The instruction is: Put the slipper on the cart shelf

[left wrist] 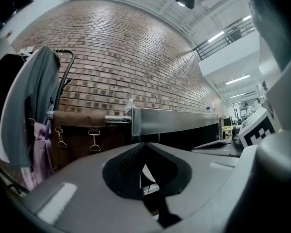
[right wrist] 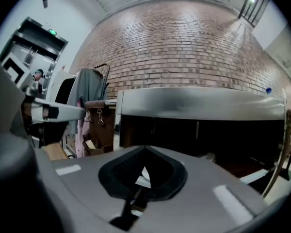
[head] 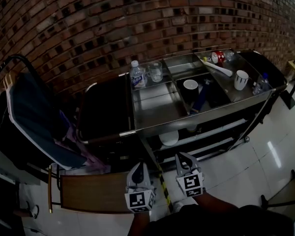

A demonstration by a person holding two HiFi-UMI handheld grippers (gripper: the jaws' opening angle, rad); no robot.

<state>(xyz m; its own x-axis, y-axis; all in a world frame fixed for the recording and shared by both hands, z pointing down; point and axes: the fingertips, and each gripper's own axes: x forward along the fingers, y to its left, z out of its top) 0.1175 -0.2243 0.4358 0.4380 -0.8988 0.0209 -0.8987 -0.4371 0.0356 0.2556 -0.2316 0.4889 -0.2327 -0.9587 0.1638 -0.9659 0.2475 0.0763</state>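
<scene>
One brick wall (head: 137, 18) fills the back. In front of it stands one steel cart (head: 152, 114). Its top tray is split into several compartments, and under it two lower shelves (head: 211, 132) are seen. Left of the cart there is one rack (head: 24, 112) with a grey-blue cloth and a purple cloth (head: 71, 132) hanging on it, and below it one brown bag (head: 88, 191).

On the top tray I count two clear bottles, one (head: 136, 75) at the back left and one (head: 260, 85) at the right edge. There are also one glass (head: 156, 72), one white bowl (head: 190, 85), one white mug (head: 241, 79) and one red can (head: 217, 56). One long white thing (head: 219, 68) lies in the back right compartment beside the can. It may be the slipper, but I cannot tell surely. One white dish (head: 169, 138) sits on the upper of the lower shelves.

The front edge of the cart is near the grippers. The tiled floor (head: 246, 166) between them is open, with one striped tape line (head: 163, 186) across it.

The left gripper (head: 139, 165) (left wrist: 144, 144) and the right gripper (head: 182, 156) (right wrist: 144, 148) hang side by side before the cart, not touching it. Each has its jaws pressed together, with nothing between them.
</scene>
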